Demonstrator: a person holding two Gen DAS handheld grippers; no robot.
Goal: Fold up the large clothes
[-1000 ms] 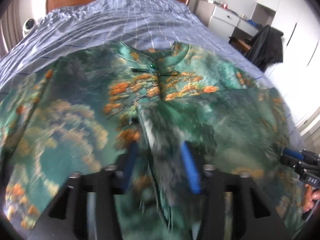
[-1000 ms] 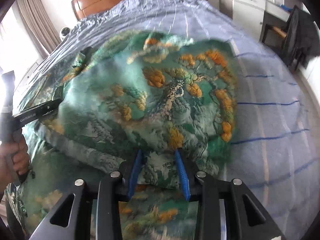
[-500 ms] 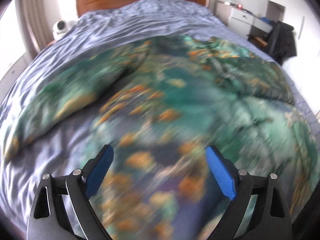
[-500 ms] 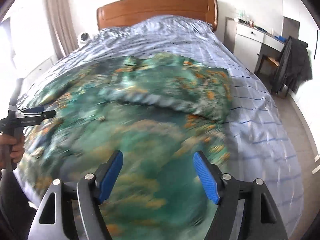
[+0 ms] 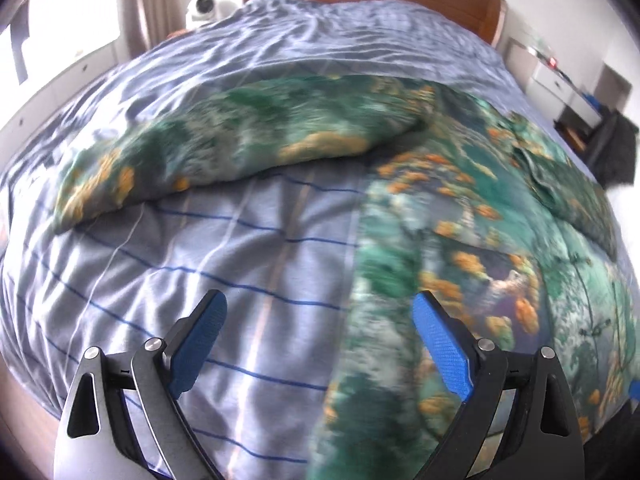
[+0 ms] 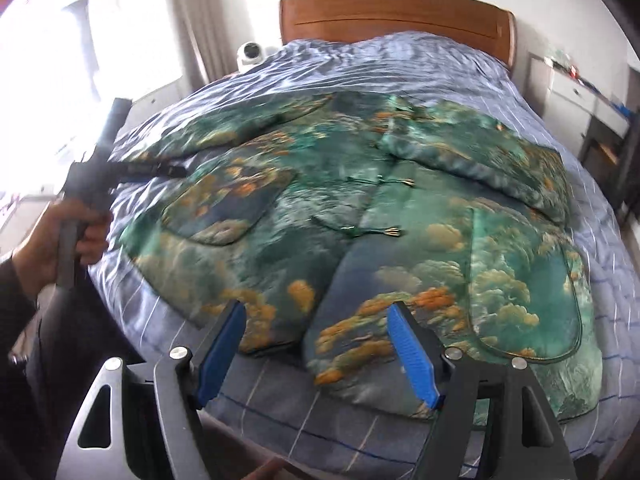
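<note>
A green padded jacket (image 6: 340, 200) with an orange tree print lies front up and spread out on the blue striped bedsheet (image 6: 400, 68). Its right sleeve (image 6: 480, 160) is folded in across the chest. The left sleeve (image 5: 240, 148) stretches out sideways over the sheet. My right gripper (image 6: 316, 344) hangs open above the jacket's bottom hem, holding nothing. My left gripper (image 5: 318, 320) is open over bare sheet (image 5: 180, 260) at the jacket body's (image 5: 480, 220) left edge, nothing between its pads. In the right wrist view, a hand (image 6: 68, 236) holds the left gripper (image 6: 156, 168) beside the left sleeve.
A wooden headboard (image 6: 396, 12) closes off the far end of the bed. A white round device (image 6: 250, 54) sits beside it on the left, near a bright window with curtains. A white dresser (image 6: 576, 92) and a chair with dark clothing (image 5: 616, 148) stand on the right.
Both grippers were shut on jacket fabric a second ago; they have let go, opened wide and pulled back toward the foot of the bed. The left one also swung left over the sheet.
</note>
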